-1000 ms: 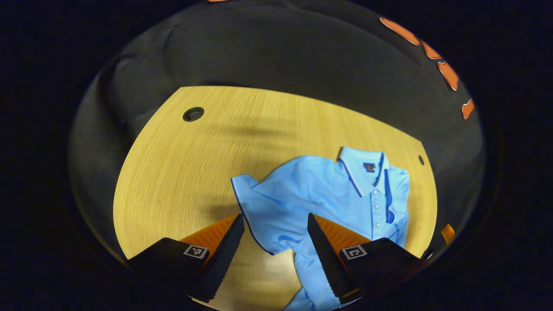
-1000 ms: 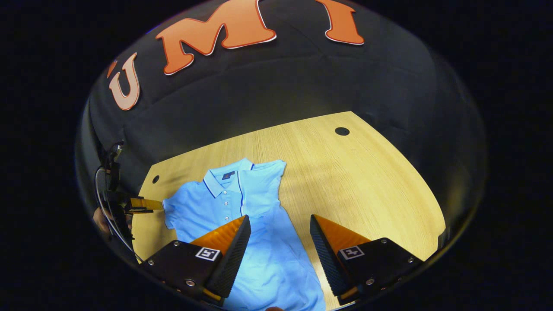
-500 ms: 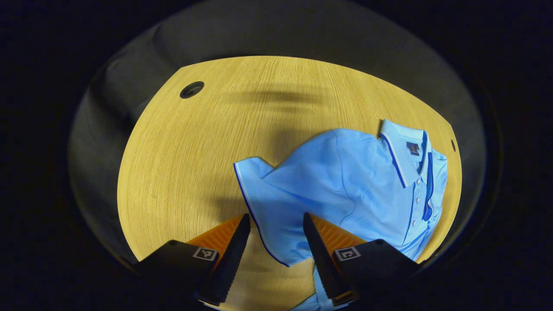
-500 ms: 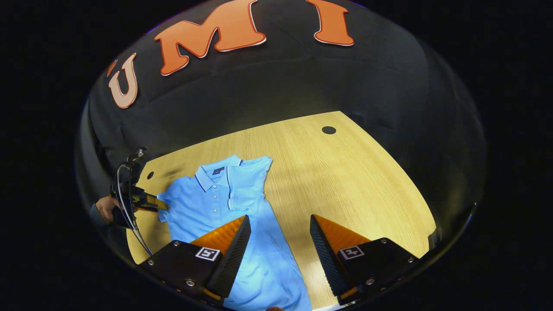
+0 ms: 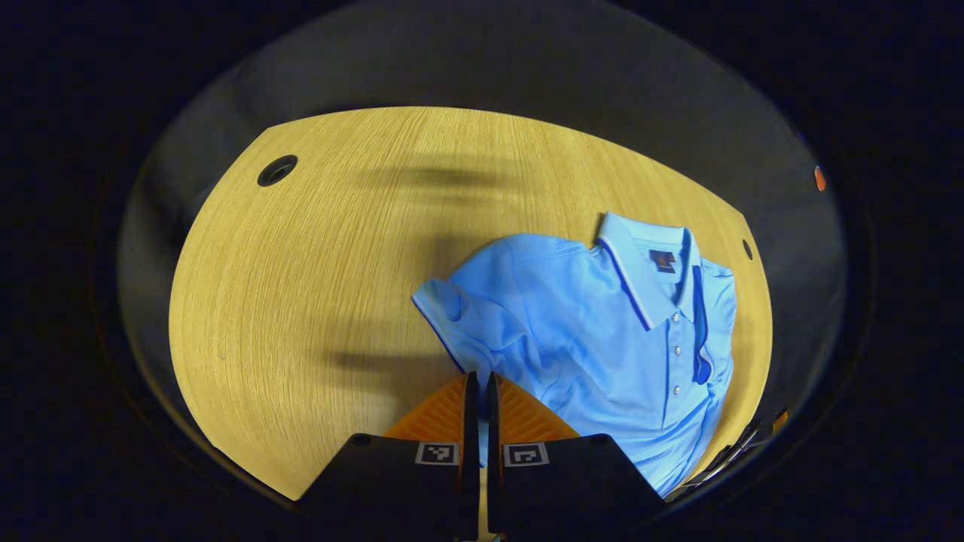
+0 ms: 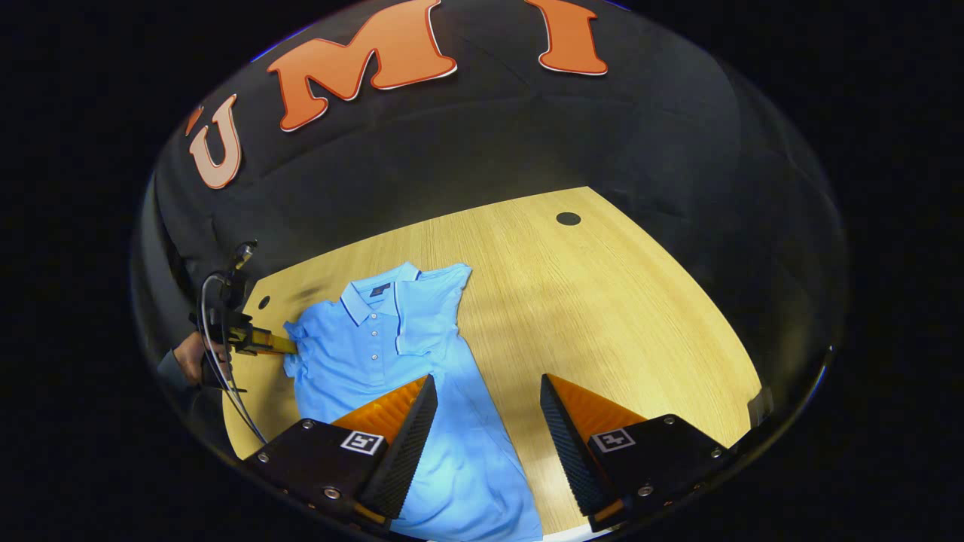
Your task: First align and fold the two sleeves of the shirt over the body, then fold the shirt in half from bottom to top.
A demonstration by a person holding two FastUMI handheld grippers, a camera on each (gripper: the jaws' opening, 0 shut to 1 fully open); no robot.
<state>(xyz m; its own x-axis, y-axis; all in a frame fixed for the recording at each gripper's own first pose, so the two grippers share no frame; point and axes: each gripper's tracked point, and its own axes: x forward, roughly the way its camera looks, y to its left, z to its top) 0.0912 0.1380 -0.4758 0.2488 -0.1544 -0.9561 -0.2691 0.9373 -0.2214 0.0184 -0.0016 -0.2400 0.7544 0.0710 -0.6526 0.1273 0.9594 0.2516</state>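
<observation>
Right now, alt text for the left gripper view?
The left gripper is shut on the edge of the unfolded sleeve of a light blue polo shirt, which lies on a wooden table. The shirt's collar points to the table's far edge.

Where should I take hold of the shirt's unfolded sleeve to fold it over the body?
Grip the sleeve at its outer cuff edge, coming in from the bare table side. It sticks out past the shirt body as a free flap there. The left tool already looks pinched shut on that edge; the right tool hangs open above the lower body.
</observation>
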